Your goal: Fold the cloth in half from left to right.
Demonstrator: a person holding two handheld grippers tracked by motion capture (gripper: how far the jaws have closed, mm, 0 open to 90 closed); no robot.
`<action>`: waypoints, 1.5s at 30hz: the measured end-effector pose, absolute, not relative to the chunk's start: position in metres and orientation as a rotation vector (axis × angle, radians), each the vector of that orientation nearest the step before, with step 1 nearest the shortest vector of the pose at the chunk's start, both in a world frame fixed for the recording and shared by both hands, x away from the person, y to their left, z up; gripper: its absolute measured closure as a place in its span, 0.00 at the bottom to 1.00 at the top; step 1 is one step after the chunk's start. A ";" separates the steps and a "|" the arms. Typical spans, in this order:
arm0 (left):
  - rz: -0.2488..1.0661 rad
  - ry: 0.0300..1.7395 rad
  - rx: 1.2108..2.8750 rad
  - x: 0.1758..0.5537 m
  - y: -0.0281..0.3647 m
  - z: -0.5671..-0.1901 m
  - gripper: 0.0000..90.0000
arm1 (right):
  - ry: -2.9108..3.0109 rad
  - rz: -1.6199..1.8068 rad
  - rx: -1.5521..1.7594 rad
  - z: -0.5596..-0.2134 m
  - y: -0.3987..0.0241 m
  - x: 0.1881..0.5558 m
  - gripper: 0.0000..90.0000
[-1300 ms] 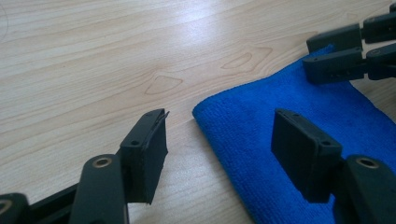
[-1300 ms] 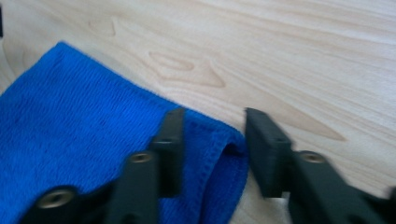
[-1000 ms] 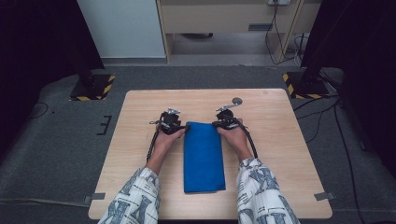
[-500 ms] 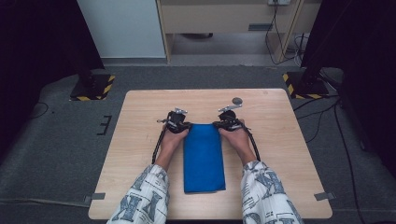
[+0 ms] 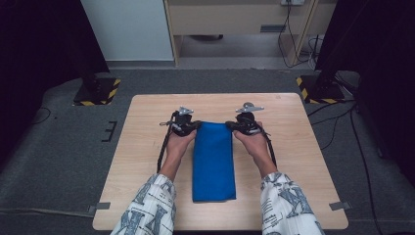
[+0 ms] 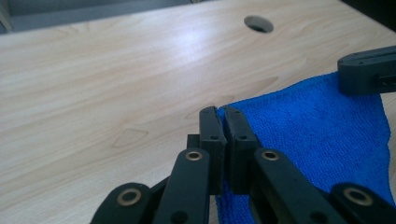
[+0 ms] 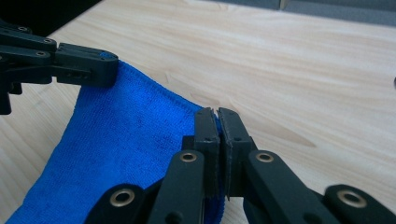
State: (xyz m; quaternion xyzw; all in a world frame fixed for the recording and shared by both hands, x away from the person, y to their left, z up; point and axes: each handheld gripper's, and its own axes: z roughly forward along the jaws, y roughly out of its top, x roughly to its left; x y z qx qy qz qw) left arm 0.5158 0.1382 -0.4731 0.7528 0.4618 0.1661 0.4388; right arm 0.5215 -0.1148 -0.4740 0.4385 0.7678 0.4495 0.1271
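1. Blue cloth (image 5: 213,161) folded into a long strip, lying down the middle of the wooden table (image 5: 147,161), with its far end raised off the board.
2. Left gripper (image 5: 190,126) at the cloth's far left corner; jaws just closed and now pressed together on that corner, blue terry pinched between the pads in the left gripper view (image 6: 224,135).
3. Right gripper (image 5: 234,126) at the cloth's far right corner; jaws pressed together there too, a thin edge of blue caught between the tips (image 7: 215,122).
4. Far edge of the cloth stretched between the two grippers, sagging slightly between them in the right gripper view.
5. Near end of the cloth flat on the table, between the two patterned sleeves (image 5: 147,208).
6. Round hole (image 6: 258,23) in the table beyond the cloth's far edge, well apart from it.
7. Grey plates on top of both grippers, just beyond the cloth's far corners.
8. Whether the middle of the strip still rests on the board: probably, though hard to judge from above.
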 end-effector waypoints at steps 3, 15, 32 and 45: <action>0.422 1.140 1.859 0.515 0.139 -0.465 0.97 | 2.226 1.331 1.263 -0.465 -0.116 0.521 0.97; 0.469 1.087 1.856 0.504 0.141 -0.448 0.97 | 2.209 1.337 1.218 -0.447 -0.115 0.517 0.97; 0.486 1.033 1.883 0.472 0.138 -0.444 0.97 | 2.190 1.402 1.164 -0.454 -0.124 0.478 0.97; 0.467 1.036 1.862 0.471 0.142 -0.445 0.97 | 2.211 1.401 1.121 -0.449 -0.125 0.477 0.97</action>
